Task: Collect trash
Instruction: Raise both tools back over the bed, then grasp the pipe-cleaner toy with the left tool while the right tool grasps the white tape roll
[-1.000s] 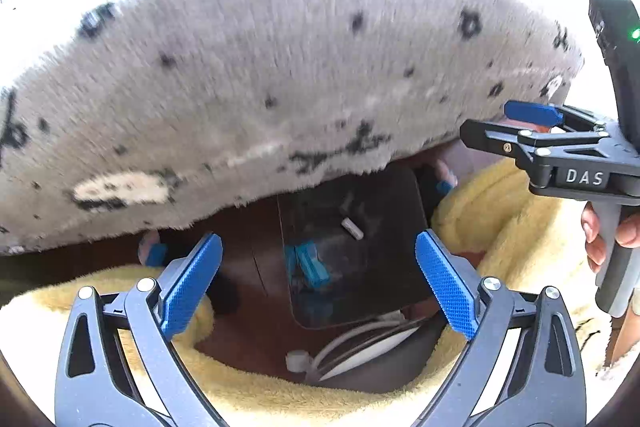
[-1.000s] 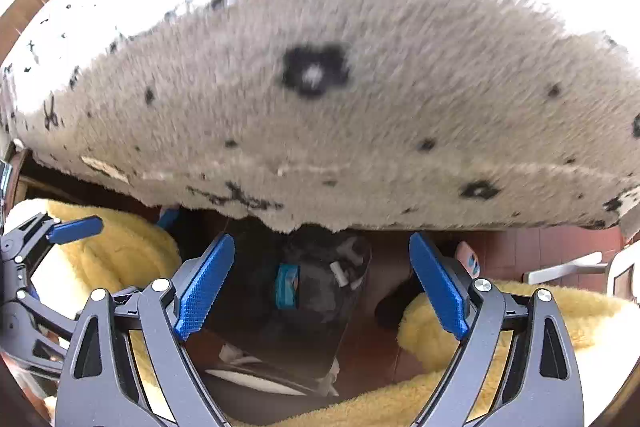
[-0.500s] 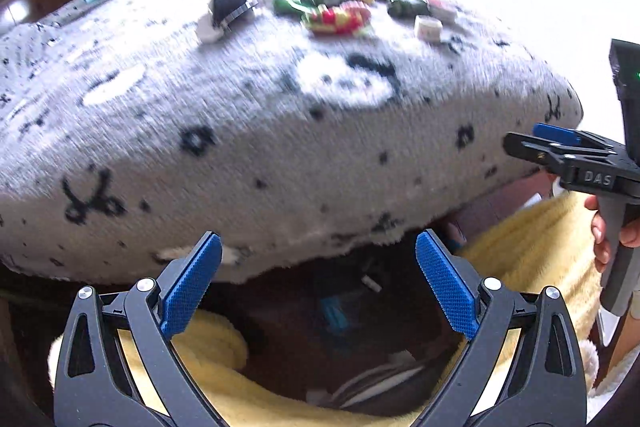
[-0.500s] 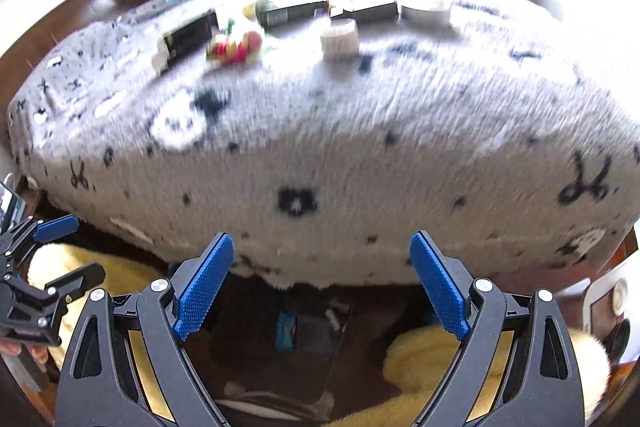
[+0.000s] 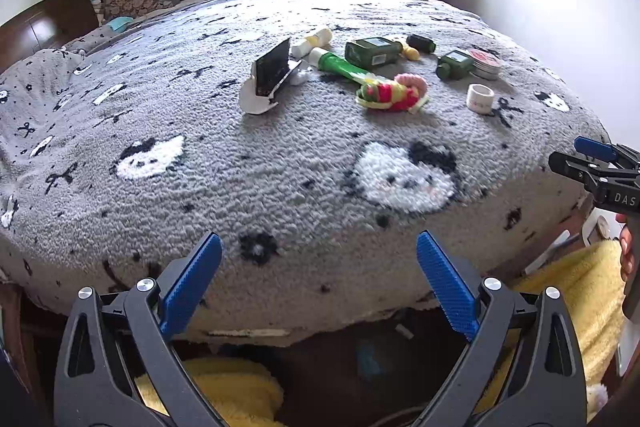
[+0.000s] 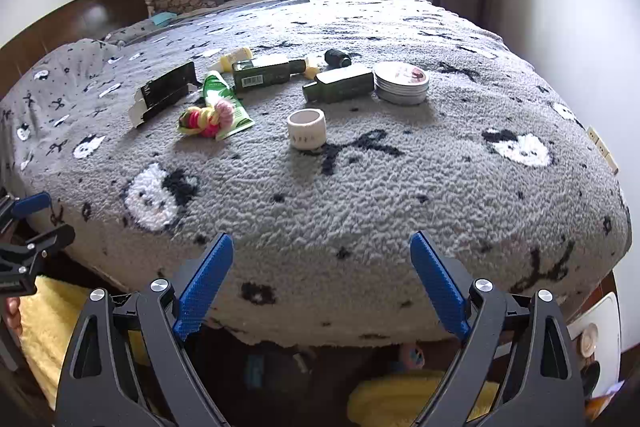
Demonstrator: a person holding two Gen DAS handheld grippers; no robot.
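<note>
Trash (image 6: 276,75) on blanket (image 6: 360,195), labels unreadable

Below the bed (image 5: 280,187) edge, a dark bag (image 5: 360,363) lies in shadow, its contents blurred. The labels on the green bottles (image 6: 264,75) are too small to read.

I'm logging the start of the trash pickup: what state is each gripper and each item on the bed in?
left gripper: open, empty
right gripper: open, empty
black carton: lying flat, end flap open
green tube: lying flat, squeezed
knitted toy: lying on the tube
white tape roll: resting on its flat side
round tin: lid on
green box: lying on its side
</note>
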